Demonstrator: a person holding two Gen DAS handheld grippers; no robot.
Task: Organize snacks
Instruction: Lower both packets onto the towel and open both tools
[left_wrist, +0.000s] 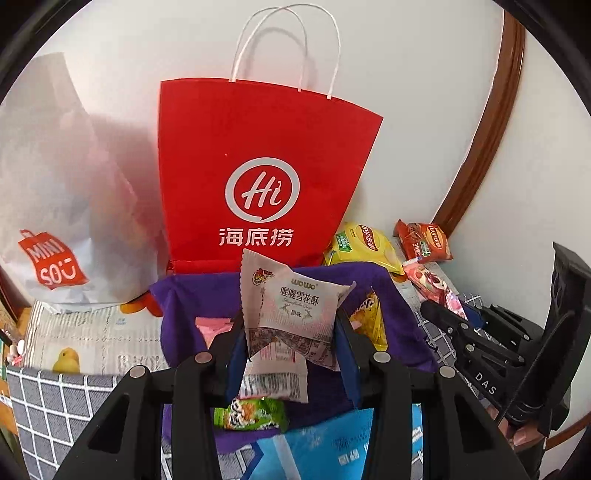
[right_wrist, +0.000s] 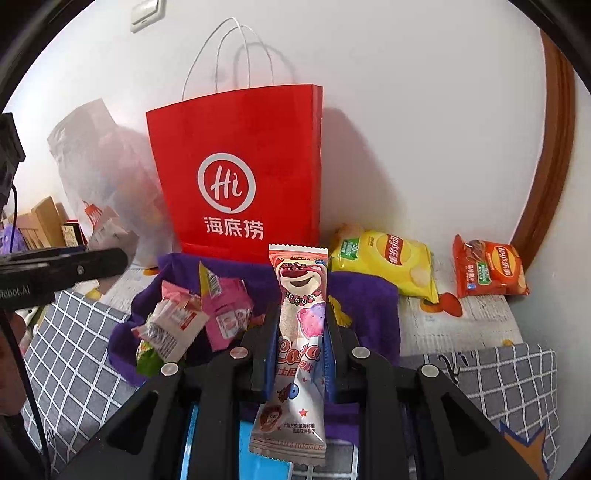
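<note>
we've got both hands loaded. our left gripper (left_wrist: 291, 328) is pinching a white snowflake-crisp packet (left_wrist: 291, 310) and our right gripper (right_wrist: 301, 332) is clamped on a pink bear candy stick (right_wrist: 301, 332), both held over the purple cloth bag (right_wrist: 365, 295), which already has a few packets in it. still out: the yellow lay's bag (right_wrist: 388, 262) and the red lay's bag (right_wrist: 487, 271) by the wall. we can't see how deep the purple bag goes, or what's inside the red paper bag (right_wrist: 236, 177).

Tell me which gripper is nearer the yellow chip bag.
Right. The right gripper, holding a pink bear snack, is just beside the yellow chip bag; the left gripper is farther left, over the purple bag.
</note>
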